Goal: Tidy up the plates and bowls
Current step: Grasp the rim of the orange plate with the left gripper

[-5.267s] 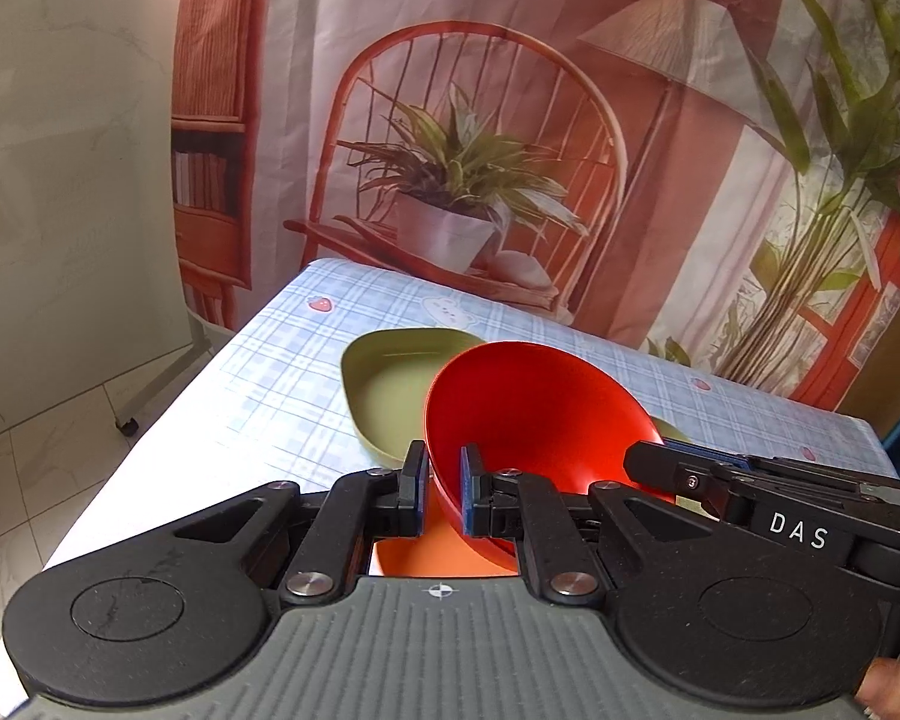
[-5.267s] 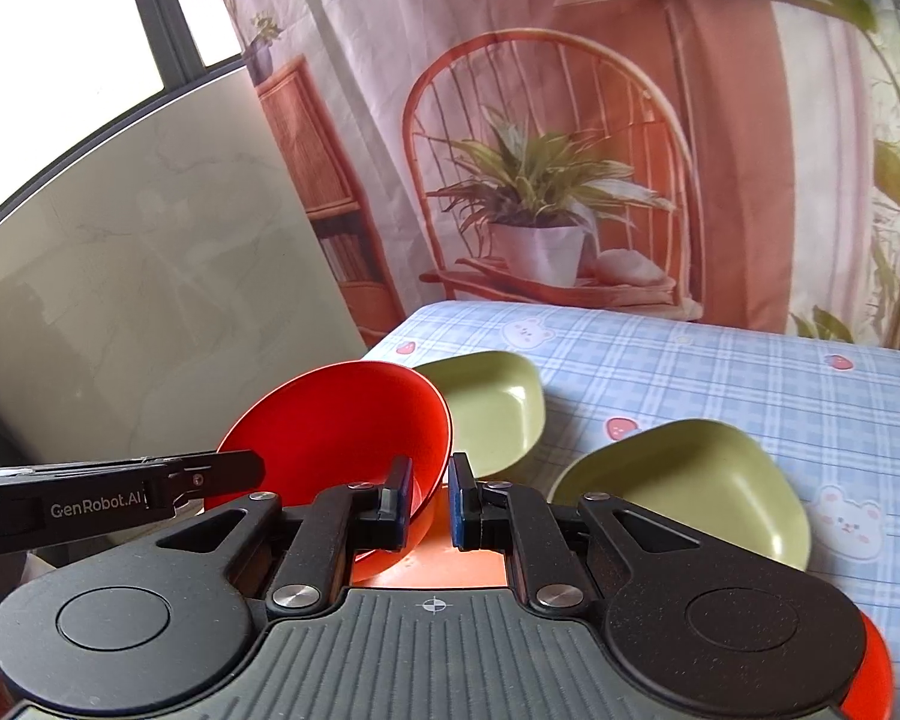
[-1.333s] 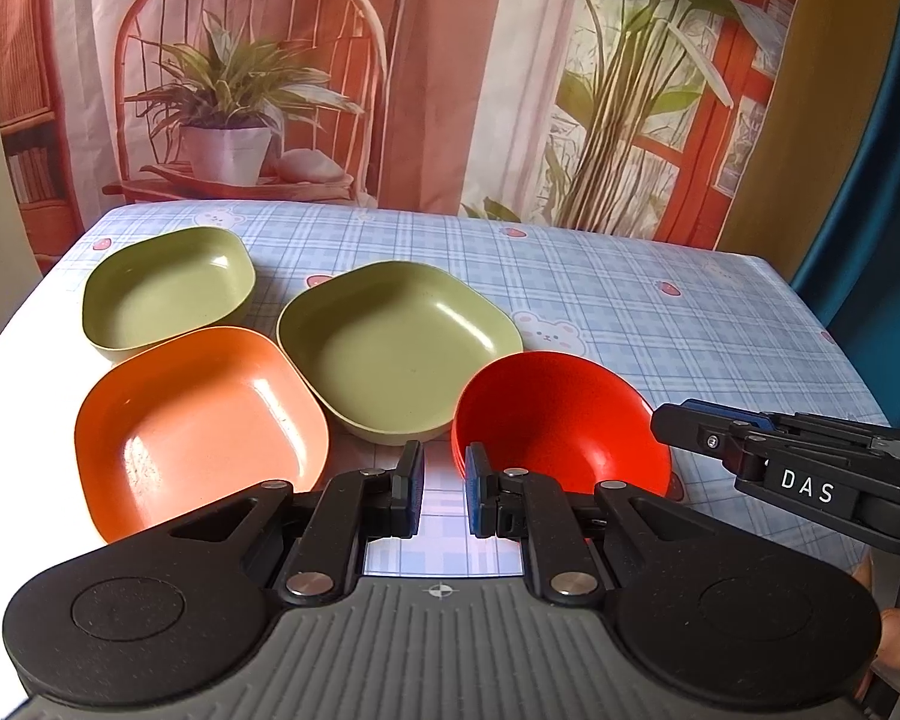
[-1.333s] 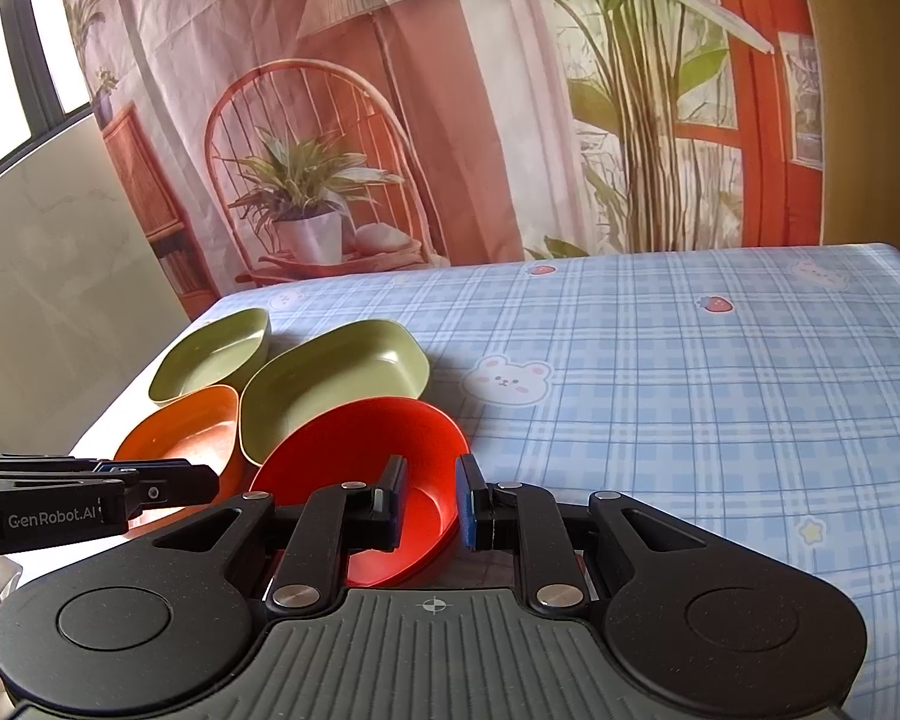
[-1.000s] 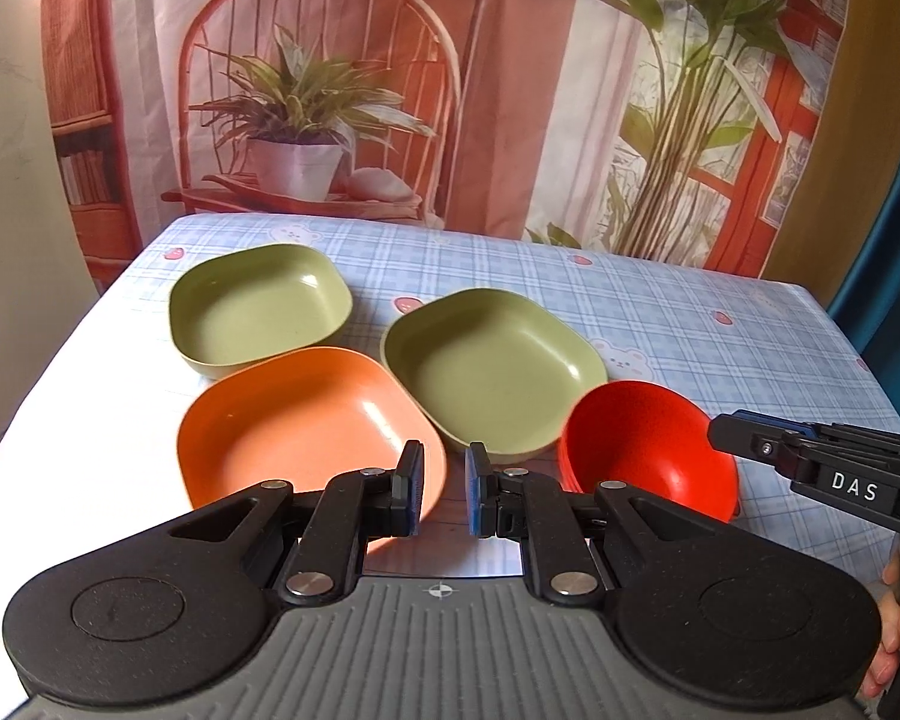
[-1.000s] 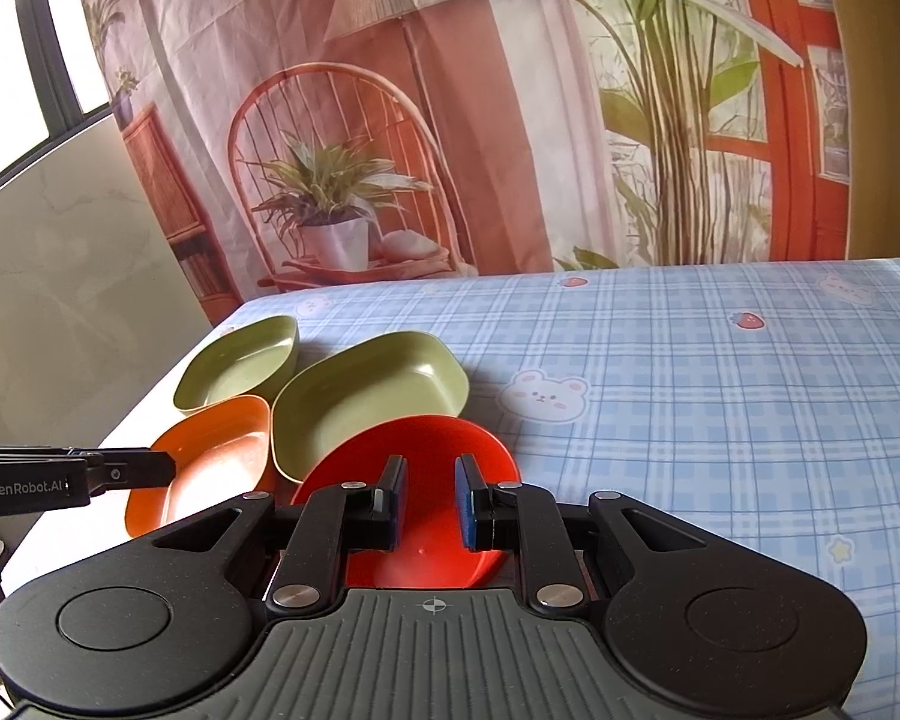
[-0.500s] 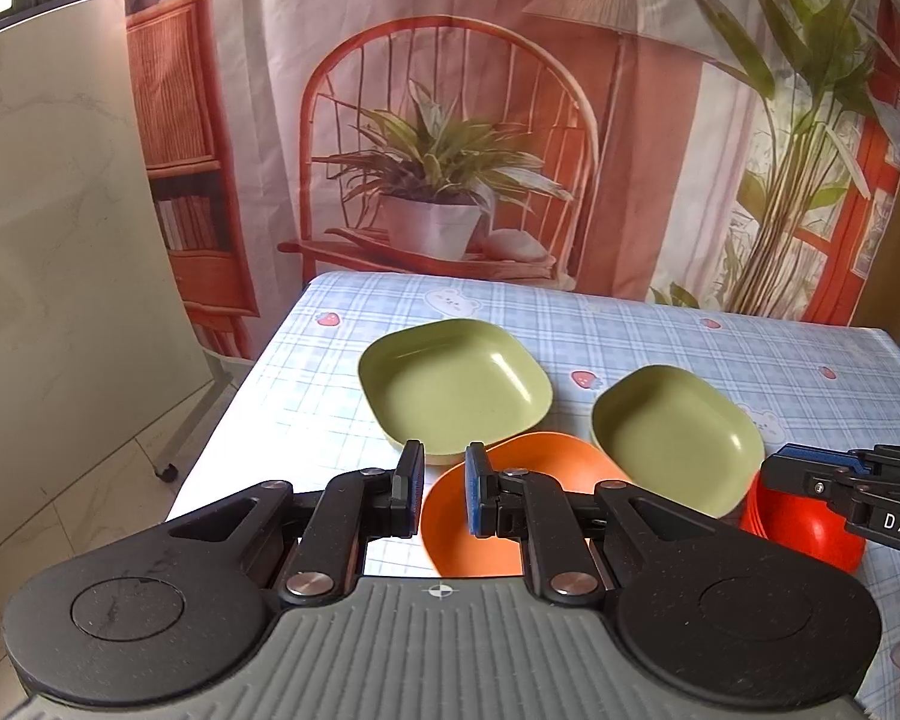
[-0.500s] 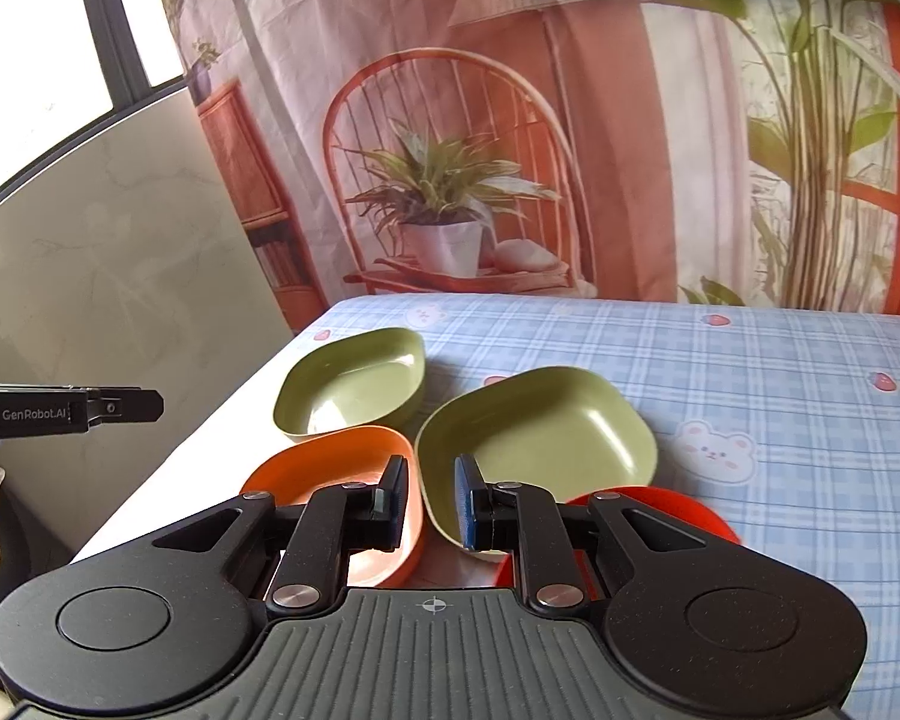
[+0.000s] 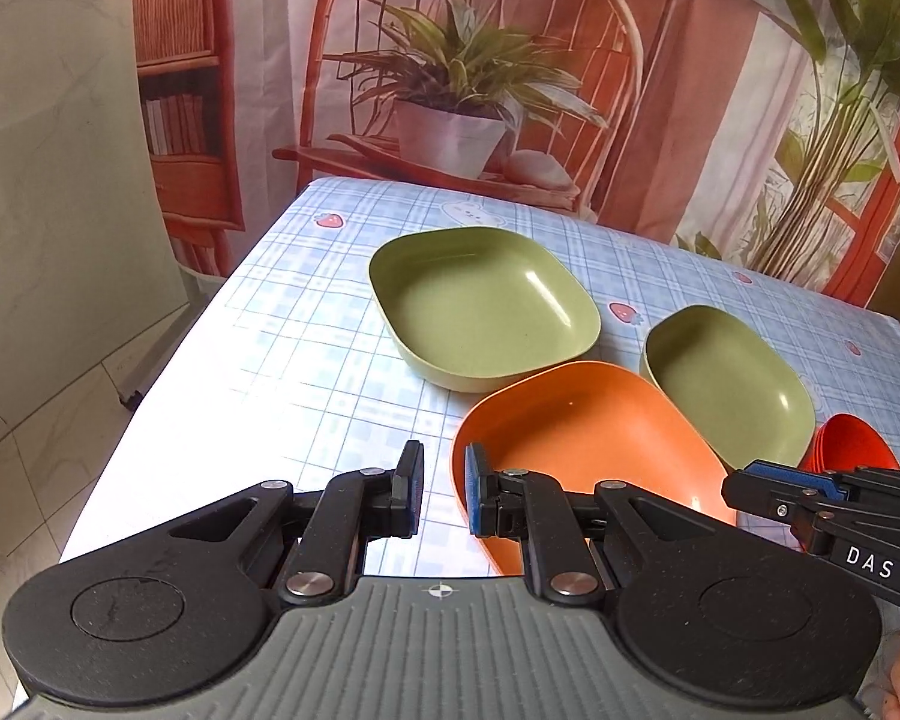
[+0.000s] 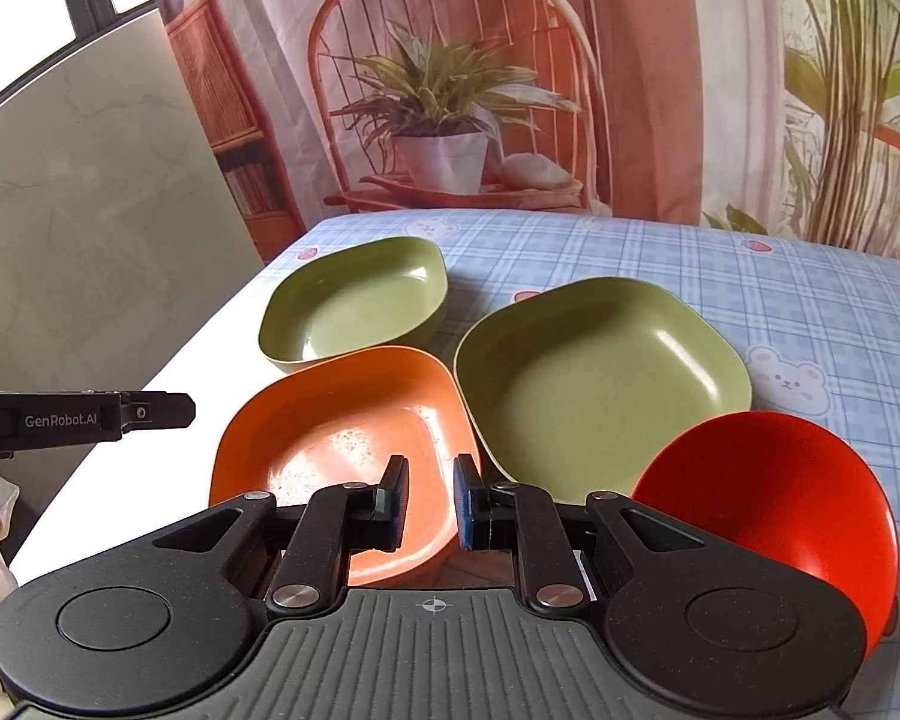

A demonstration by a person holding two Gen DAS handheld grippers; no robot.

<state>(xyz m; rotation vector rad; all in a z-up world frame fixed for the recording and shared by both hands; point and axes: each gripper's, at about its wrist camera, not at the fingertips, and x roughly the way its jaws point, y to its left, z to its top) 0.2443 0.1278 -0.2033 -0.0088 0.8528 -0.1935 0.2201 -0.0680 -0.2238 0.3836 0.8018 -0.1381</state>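
Plates and bowls: four pieces grouped on the left half of the checked tablecloth (image 10: 780, 276), placed below by clock face as seen from the right wrist camera.
Left gripper (image 10: 187, 410): at 9 o'clock of the group, seen side-on over the table's left edge. Its jaws are clenched down to a narrow slot with nothing in it. In its own camera the tips hang over bare cloth just left of the orange dish's near rim.
Hand: part of one shows at the far left edge, behind that gripper, blurred.
Far green dish (image 10: 354, 312): at 11 o'clock, a deep rounded square, upright and empty, just beside the orange dish's far rim.
Orange dish (image 10: 336, 438): at 7 o'clock, nearest the left table edge, upright, with pale specks on its floor.
Right gripper (image 10: 429, 501): at 6 o'clock, over the orange dish's near right corner. Its jaws are drawn almost together, and no rim sits between the blue pads.
Near green dish (image 10: 600, 378): at 1 o'clock, wider and shallower, upright and empty, just beside the orange dish's right rim.
Red bowl (image 10: 774, 498): at 4 o'clock, round and upright on the cloth, just beside the near green dish's near right corner. From the left wrist camera its rim looks layered, so it may be more than one bowl nested.
Backdrop: a printed curtain with a chair and a potted plant hangs behind the table.
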